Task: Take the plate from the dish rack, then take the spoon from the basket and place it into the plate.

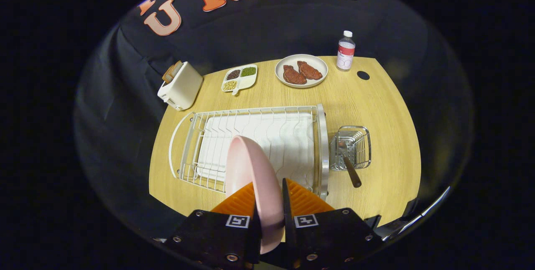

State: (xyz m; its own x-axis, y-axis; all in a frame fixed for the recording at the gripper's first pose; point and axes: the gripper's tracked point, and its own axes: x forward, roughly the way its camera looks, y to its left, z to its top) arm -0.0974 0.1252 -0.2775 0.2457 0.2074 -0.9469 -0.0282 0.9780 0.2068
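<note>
A pink plate point(250, 169) stands on edge between my two fingers, and my gripper point(269, 197) is shut on its rim. It is held above the near part of the white wire dish rack point(255, 136), which lies on the wooden table. To the right of the rack sits a small wire basket point(351, 146). A spoon point(349, 165) lies in the basket, its dark handle sticking out over the near edge toward me.
Beyond the rack stand a white toaster point(180, 86), a divided dish of beans point(239, 78), a white plate with two pieces of meat point(301, 71) and a small bottle point(345, 51). Bare table point(388, 107) lies right of the basket.
</note>
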